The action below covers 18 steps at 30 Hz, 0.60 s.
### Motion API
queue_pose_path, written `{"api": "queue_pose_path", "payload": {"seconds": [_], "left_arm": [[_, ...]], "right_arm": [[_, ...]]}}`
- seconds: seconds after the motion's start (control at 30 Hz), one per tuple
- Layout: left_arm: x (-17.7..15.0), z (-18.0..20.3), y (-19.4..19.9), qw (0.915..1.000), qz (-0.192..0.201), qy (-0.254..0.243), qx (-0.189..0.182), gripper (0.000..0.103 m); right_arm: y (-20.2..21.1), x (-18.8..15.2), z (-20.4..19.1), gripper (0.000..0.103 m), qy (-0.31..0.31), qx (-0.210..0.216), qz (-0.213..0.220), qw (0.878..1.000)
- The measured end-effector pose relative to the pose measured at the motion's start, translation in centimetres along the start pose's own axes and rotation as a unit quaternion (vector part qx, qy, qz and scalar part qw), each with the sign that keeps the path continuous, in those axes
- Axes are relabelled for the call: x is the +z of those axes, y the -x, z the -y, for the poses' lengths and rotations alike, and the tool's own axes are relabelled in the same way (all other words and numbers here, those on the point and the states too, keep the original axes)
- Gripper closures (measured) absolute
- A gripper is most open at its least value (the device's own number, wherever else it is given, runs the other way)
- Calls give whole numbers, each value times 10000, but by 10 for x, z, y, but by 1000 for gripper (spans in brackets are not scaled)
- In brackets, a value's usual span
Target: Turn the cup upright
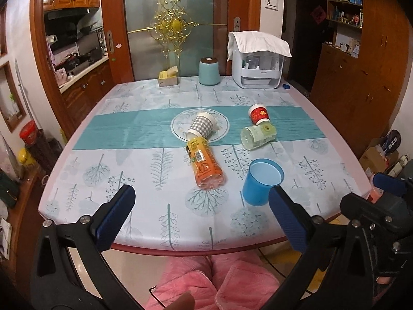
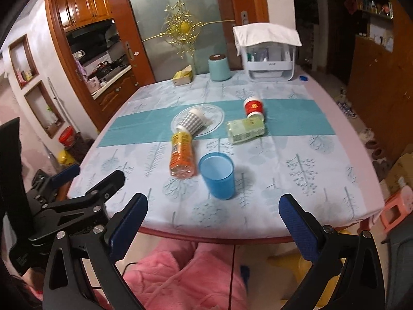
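A blue plastic cup [image 1: 261,180] stands upright, mouth up, on the near part of the table; it also shows in the right wrist view [image 2: 218,175]. My left gripper [image 1: 201,214] is open and empty, held at the table's near edge, with its right finger just beside the cup. My right gripper [image 2: 213,222] is open and empty, a little in front of the cup over the table's near edge. A grey checked paper cup [image 1: 202,127] lies on its side on a round mat, and a red paper cup [image 1: 259,113] lies tipped further right.
An orange bottle [image 1: 205,164] and a green bottle [image 1: 258,133] lie on their sides mid-table. At the far edge stand a teal canister [image 1: 209,71], a tissue box [image 1: 168,78] and a white rack under a cloth [image 1: 258,62]. Pink-clad legs [image 1: 206,281] are below the table edge.
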State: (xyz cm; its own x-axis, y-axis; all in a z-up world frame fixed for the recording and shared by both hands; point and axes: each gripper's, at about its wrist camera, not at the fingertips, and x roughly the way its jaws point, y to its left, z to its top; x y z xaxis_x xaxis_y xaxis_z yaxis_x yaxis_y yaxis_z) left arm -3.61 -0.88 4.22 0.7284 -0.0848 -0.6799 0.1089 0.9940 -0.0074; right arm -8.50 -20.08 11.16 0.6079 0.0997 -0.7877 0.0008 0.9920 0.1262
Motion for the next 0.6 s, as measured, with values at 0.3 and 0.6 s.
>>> {"api": "queue_pose_path", "payload": {"seconds": [0.3,0.6], "left_arm": [[3,-5,-17,9997,-71,80,216,0],[-3,-14,-33,9990,-225,177,335,0]], "right_arm": [[-26,3,4,1,54,-285,-131,9995],[-71,-1,16,0,-68,-458,-415,9981]]}}
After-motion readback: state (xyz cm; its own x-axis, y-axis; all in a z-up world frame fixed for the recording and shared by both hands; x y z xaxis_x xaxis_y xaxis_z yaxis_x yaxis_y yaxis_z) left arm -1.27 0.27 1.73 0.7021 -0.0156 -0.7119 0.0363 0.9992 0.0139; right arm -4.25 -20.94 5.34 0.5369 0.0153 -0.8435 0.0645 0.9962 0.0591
